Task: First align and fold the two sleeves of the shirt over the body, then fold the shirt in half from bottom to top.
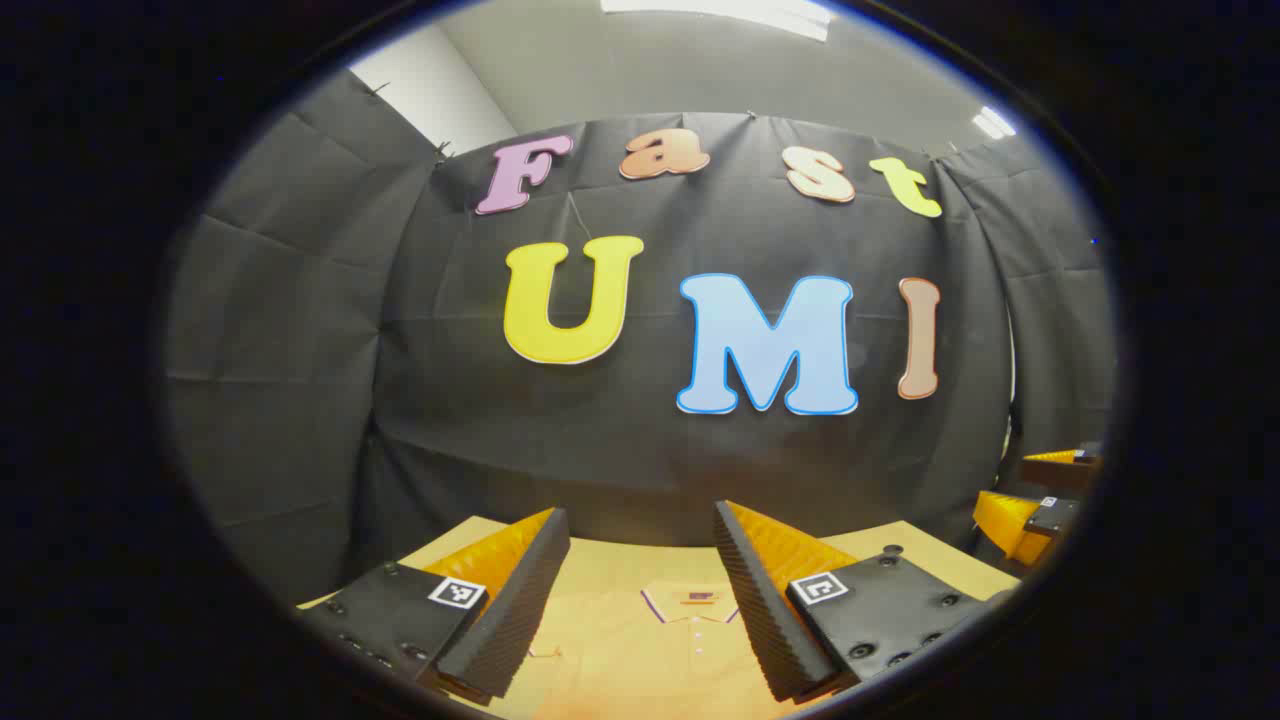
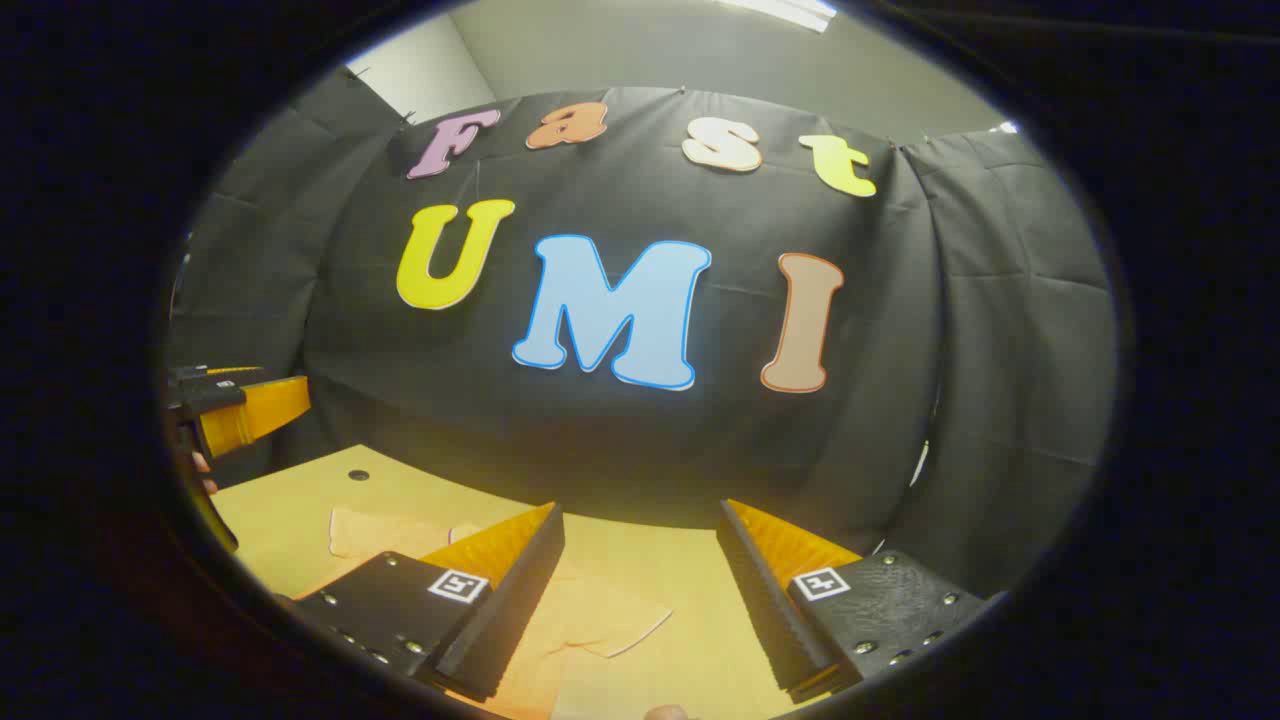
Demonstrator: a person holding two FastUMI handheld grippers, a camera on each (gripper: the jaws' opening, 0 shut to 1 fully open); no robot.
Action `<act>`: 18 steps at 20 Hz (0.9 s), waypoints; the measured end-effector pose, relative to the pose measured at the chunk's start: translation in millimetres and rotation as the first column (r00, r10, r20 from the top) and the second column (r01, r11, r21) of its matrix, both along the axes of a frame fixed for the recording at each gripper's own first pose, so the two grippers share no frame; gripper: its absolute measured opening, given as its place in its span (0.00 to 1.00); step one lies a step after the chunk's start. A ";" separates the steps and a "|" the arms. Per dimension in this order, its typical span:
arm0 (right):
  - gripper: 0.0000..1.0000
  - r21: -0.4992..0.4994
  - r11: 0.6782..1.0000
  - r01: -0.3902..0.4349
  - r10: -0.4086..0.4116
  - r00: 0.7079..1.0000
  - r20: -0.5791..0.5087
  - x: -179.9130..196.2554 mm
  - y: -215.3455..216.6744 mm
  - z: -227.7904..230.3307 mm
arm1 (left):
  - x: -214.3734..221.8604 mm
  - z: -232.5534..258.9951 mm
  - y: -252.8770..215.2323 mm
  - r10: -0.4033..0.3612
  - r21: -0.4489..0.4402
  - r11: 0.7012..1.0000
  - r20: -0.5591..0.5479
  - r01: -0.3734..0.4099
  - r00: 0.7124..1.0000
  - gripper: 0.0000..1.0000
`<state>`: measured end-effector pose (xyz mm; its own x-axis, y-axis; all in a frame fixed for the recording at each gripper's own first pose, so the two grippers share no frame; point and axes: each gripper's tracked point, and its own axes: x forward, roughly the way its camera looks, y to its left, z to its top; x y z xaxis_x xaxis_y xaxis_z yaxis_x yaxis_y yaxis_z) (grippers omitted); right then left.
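Shirt [image 1: 650,640] lies flat on my desk [image 1: 930,555], an orange polo with its collar toward the booth wall. In the left gripper view my left gripper [image 1: 640,610] hovers above the collar, jaws released and holding nothing; the shirt's lower part is cut off at the bottom edge. In the right gripper view my right gripper [image 2: 640,600] hangs over one sleeve [image 2: 590,620], jaws likewise spread and empty, its fingers hiding much of the cloth.
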<state>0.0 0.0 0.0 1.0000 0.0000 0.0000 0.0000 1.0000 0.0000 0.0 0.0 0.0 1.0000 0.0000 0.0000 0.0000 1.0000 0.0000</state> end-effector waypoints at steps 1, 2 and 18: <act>0.95 0.005 1.000 -0.002 0.002 1.000 -0.005 0.5 1.2 -1.8 | 0.6 -0.6 0.9 -0.001 0.000 1.000 -0.002 0.001 1.000 0.93; 0.95 0.010 1.000 -0.005 0.005 1.000 -0.010 0.9 2.6 -3.0 | 1.3 -1.2 1.0 -0.005 -0.001 1.000 -0.004 0.005 1.000 0.93; 0.96 0.041 0.999 -0.011 0.015 0.994 -0.104 26.7 4.5 -47.5 | 3.8 -3.3 3.9 -0.019 0.015 1.000 -0.001 0.019 1.000 0.93</act>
<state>26.7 4.5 -47.5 0.9944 0.0149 -0.1045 -0.0107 0.9991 0.0408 3.8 3.9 -3.3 0.9998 -0.0186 -0.0013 0.0186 0.9997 0.0150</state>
